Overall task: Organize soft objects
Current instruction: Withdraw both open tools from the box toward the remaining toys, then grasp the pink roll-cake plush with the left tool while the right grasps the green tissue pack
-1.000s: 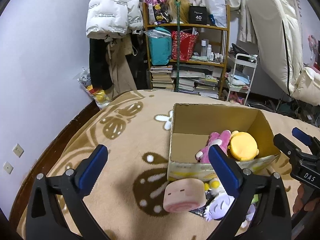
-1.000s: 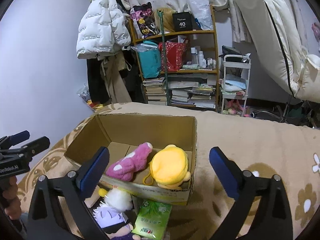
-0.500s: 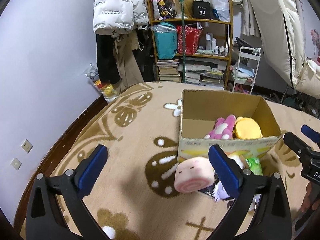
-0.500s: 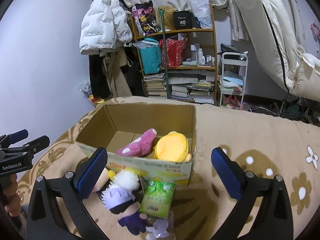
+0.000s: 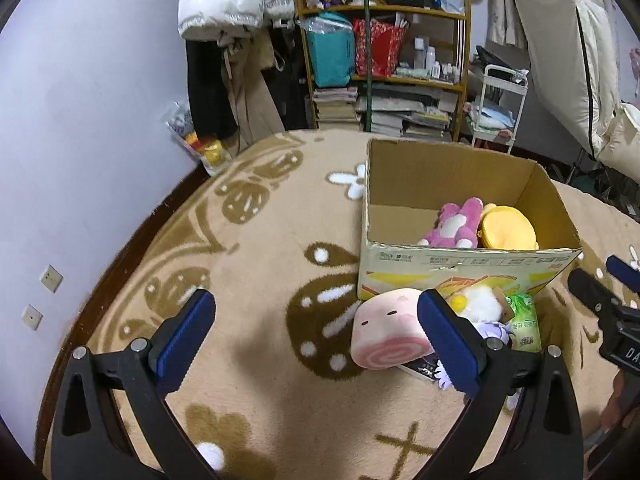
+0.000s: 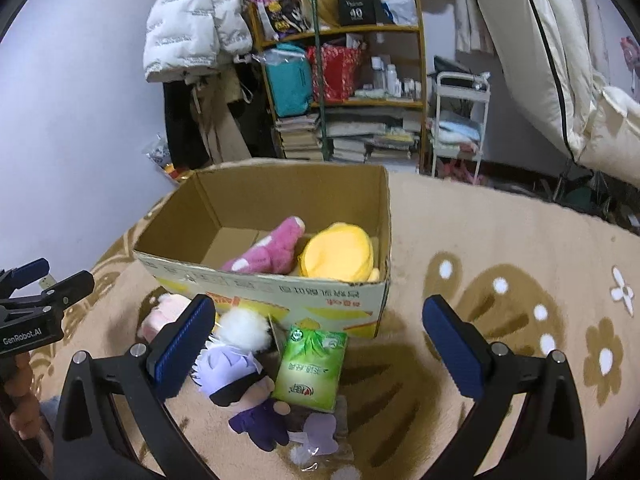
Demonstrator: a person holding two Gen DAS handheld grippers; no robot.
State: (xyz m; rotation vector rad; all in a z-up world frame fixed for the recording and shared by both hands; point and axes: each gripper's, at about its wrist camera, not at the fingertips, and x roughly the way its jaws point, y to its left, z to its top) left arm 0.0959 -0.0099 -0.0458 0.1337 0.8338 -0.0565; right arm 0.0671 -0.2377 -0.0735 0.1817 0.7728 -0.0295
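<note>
An open cardboard box (image 5: 468, 268) (image 6: 280, 292) stands on the patterned blanket and holds a pink plush (image 5: 456, 226) (image 6: 268, 254) and a yellow plush (image 5: 508, 228) (image 6: 340, 254). In front of the box lie a pink roll-cake plush (image 5: 386, 332) (image 6: 162, 314), a white-haired doll in purple (image 6: 240, 376), a green tissue pack (image 6: 312, 368) (image 5: 524, 320) and a small lilac flower piece (image 6: 316, 436). My left gripper (image 5: 316, 338) is open over the blanket, its right finger beside the roll-cake plush. My right gripper (image 6: 316, 348) is open above the tissue pack.
The beige blanket (image 5: 248, 256) with brown flower prints spreads left of the box. Behind stand a cluttered wooden shelf (image 6: 344, 80), hanging coats (image 5: 228, 8) and a white cart (image 6: 460, 120). A leaning mattress (image 6: 560, 60) fills the right. The bed's dark edge (image 5: 132, 248) runs along the wall.
Both grippers have drawn back from the box, so more of the toys in front of it shows. Both stay open and hold nothing.
</note>
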